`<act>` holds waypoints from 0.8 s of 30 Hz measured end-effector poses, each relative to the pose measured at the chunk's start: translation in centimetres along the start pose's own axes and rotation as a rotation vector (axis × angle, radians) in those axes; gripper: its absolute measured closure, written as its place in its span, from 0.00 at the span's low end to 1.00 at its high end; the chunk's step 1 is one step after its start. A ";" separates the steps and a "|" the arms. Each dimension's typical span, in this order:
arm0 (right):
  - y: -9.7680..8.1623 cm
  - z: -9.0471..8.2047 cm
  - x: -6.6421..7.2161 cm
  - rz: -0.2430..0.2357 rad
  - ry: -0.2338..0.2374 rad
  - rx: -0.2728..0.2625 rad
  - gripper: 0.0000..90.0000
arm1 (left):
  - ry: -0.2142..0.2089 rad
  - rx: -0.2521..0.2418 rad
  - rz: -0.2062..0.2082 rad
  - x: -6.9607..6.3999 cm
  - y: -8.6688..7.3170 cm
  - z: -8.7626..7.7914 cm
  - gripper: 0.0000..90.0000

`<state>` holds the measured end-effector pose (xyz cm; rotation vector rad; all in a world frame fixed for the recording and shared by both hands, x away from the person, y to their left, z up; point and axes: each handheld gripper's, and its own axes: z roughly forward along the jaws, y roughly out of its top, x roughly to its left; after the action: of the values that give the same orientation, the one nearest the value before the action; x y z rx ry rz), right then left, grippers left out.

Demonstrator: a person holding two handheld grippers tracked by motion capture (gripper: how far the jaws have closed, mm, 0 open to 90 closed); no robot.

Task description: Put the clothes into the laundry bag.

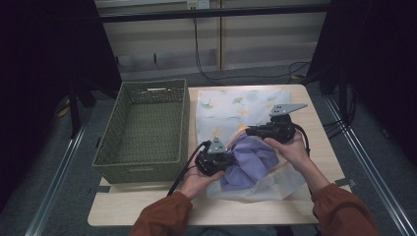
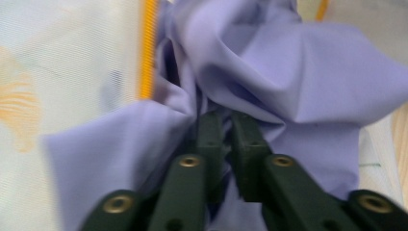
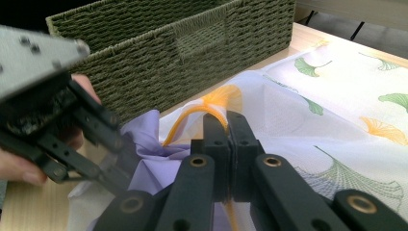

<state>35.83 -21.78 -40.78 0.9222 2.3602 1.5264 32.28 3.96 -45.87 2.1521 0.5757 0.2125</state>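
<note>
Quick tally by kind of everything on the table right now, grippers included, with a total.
Green woven rectangular basket: 1
White mesh bag with orange trim and ginkgo-leaf print: 1
Crumpled lilac cloth garment: 1
Black two-jaw grippers: 2, the left gripper pinching the lilac cloth, the right gripper shut on the bag's orange trim
Total: 5
</note>
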 end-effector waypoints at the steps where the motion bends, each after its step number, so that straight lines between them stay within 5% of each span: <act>1: 0.0 0.0 0.0 0.001 0.000 0.000 0.99 | 0.024 -0.008 -0.002 0.1 0.1 -0.2 0.81; 6: 0.0 0.1 0.0 -0.001 -0.001 0.002 0.99 | 0.071 -0.078 0.001 0.5 0.3 -0.9 0.62; 14: 0.0 -0.1 -0.1 0.001 -0.001 -0.004 0.99 | 0.129 -0.136 -0.037 0.9 0.8 -1.4 0.48; 20: 0.1 -0.2 -0.1 0.003 -0.004 -0.005 0.99 | 0.159 -0.138 -0.018 0.9 1.9 -1.6 0.46; 24: 0.1 -0.2 -0.1 0.004 -0.003 -0.008 0.99 | 0.151 -0.088 -0.043 1.4 1.2 -0.6 0.46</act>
<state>35.82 -21.98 -40.58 0.9279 2.3501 1.5333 33.65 4.46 -44.64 2.0486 0.6854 0.3723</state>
